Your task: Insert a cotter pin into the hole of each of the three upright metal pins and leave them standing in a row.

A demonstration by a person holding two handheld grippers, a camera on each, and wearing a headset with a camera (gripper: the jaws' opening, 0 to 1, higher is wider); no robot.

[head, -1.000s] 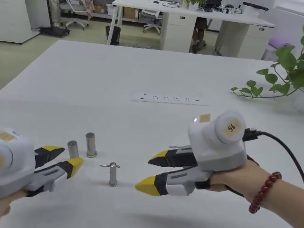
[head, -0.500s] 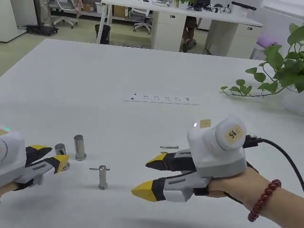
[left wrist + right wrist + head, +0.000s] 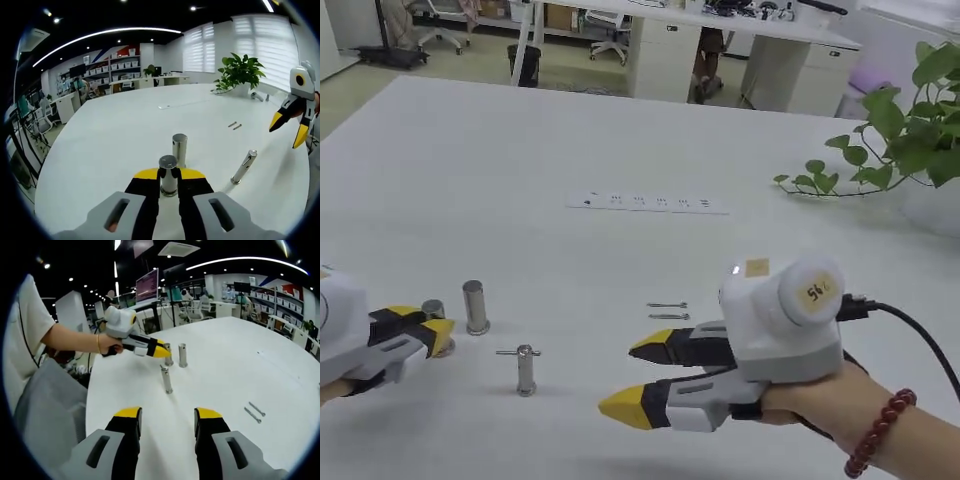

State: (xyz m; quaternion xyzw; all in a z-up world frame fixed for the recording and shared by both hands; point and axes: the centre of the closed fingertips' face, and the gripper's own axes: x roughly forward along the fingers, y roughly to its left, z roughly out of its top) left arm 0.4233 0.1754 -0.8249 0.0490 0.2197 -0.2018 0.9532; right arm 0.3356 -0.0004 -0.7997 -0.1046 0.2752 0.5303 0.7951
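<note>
Two loose cotter pins (image 3: 667, 310) lie on the white table (image 3: 620, 140) near the wide-open, empty right gripper (image 3: 623, 377), while the left gripper (image 3: 432, 336) is clamped on the leftmost metal pin (image 3: 168, 175), just beside a bare pin (image 3: 474, 307) and near a third pin (image 3: 526, 372) crossed by a cotter pin (image 3: 510, 352).

Shiny metal pins (image 3: 474, 306), matt table (image 3: 620, 130)

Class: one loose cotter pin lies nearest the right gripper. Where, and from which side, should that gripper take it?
Probably mid-shaft, from above, the right gripper closing across its length: the cotter pin is thin, lies flat on the table, and a second pin lies close beside it.
</note>
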